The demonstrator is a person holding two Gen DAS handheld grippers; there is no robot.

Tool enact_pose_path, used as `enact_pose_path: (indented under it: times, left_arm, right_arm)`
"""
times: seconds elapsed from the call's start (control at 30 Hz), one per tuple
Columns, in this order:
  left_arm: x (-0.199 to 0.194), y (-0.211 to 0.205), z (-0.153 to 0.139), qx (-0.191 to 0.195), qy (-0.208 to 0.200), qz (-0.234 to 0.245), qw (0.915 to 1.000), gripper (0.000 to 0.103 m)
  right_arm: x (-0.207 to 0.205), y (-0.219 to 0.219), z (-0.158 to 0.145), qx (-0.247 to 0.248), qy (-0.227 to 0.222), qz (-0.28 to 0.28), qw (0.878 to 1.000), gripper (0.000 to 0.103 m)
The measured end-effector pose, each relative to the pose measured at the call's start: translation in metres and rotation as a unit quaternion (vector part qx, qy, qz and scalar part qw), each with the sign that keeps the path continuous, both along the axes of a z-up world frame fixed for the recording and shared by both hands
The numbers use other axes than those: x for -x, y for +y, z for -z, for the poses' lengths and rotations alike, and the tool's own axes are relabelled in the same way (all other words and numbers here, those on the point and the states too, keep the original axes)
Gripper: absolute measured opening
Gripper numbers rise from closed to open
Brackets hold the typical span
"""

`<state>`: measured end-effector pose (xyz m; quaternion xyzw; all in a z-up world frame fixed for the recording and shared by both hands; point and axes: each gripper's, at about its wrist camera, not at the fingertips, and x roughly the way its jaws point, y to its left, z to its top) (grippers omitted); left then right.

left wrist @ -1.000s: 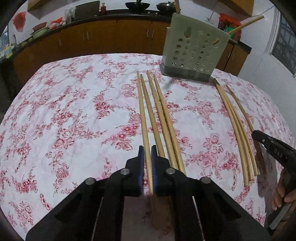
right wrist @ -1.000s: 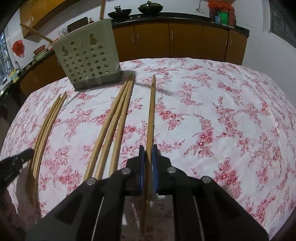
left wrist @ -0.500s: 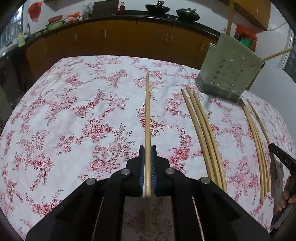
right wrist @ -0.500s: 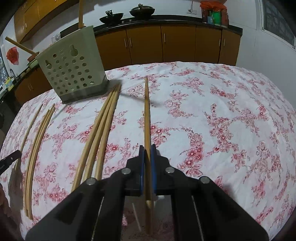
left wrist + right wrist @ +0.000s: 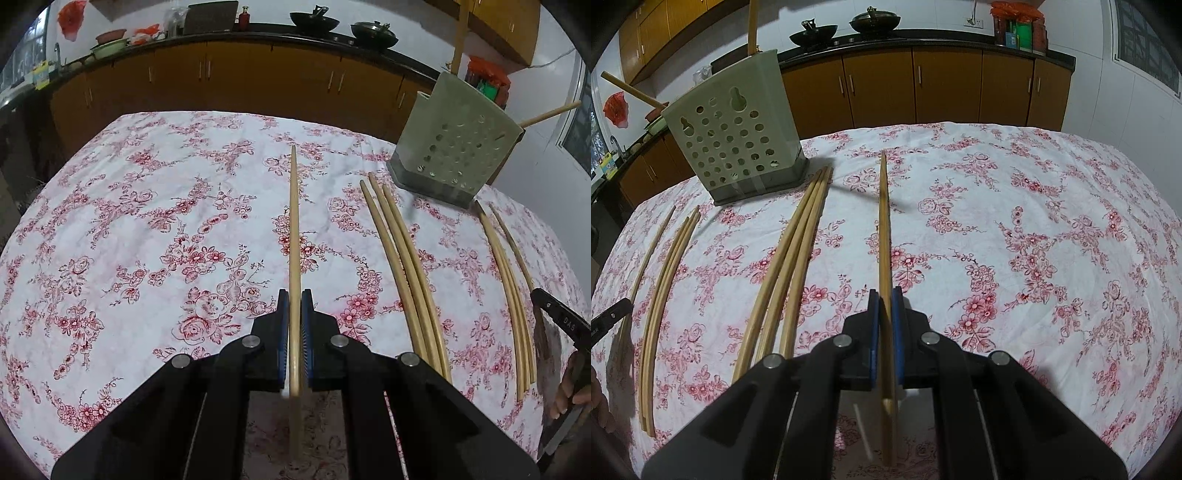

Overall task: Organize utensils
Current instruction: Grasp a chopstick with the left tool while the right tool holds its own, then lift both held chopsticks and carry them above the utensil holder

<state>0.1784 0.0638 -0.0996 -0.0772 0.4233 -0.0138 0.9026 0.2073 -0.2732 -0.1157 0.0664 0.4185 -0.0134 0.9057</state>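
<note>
My left gripper is shut on a long wooden chopstick, held above the floral tablecloth and pointing away. My right gripper is shut on another wooden chopstick, also lifted off the cloth. A pale green perforated utensil holder stands at the far right in the left wrist view and at the far left in the right wrist view, with sticks standing in it. Three chopsticks lie together on the cloth, also in the right wrist view. Another bundle lies further out, also in the right wrist view.
The table has a white cloth with red flowers. Brown kitchen cabinets and a counter with pans stand behind it. The other gripper's black tip and a hand show at the right edge of the left wrist view.
The left gripper has lifted its chopstick away from the group and swung left, so the holder now sits further right. The right gripper has risen slightly with its chopstick.
</note>
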Motion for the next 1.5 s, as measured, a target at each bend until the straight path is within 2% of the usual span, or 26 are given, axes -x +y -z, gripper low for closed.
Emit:
enact_pose_path:
  times: [0.53,0.63,0.8,0.93,1.03,1.23,1.33,1.5]
  left_arm:
    - [0.000,0.000,0.000,-0.005,0.000,0.000,1.0000,0.008]
    - [0.002,-0.005,0.000,-0.026,0.003,0.009,0.9996,0.008]
    - [0.008,-0.006,0.000,-0.032,0.007,0.010,0.9994,0.008]
    - [0.008,-0.013,0.000,-0.056,0.006,0.017,0.9982,0.008]
    - [0.010,-0.012,-0.010,-0.039,-0.002,0.020,0.9990,0.008]
    - [0.020,-0.005,-0.061,-0.006,-0.070,0.014,0.9974,0.008]
    - [0.026,-0.002,-0.092,0.010,-0.114,0.005,0.9934,0.008]
    - [0.031,-0.003,-0.123,0.017,-0.158,-0.001,0.9873,0.008]
  right_arm:
    - [0.001,0.001,0.000,0.001,0.000,0.000,1.000,0.009]
    - [0.008,0.003,-0.001,0.005,0.004,-0.005,1.000,0.009]
    - [0.018,0.000,-0.001,-0.010,0.010,-0.008,1.000,0.009]
    - [0.021,0.003,-0.004,-0.005,0.008,-0.009,1.000,0.008]
    - [0.026,-0.001,-0.021,-0.010,-0.020,-0.003,1.000,0.008]
    - [0.039,-0.009,-0.075,-0.016,-0.102,0.006,0.995,0.008]
    - [0.047,-0.013,-0.097,-0.024,-0.142,0.011,0.990,0.008]
    - [0.053,-0.016,-0.122,-0.029,-0.187,0.016,0.982,0.008]
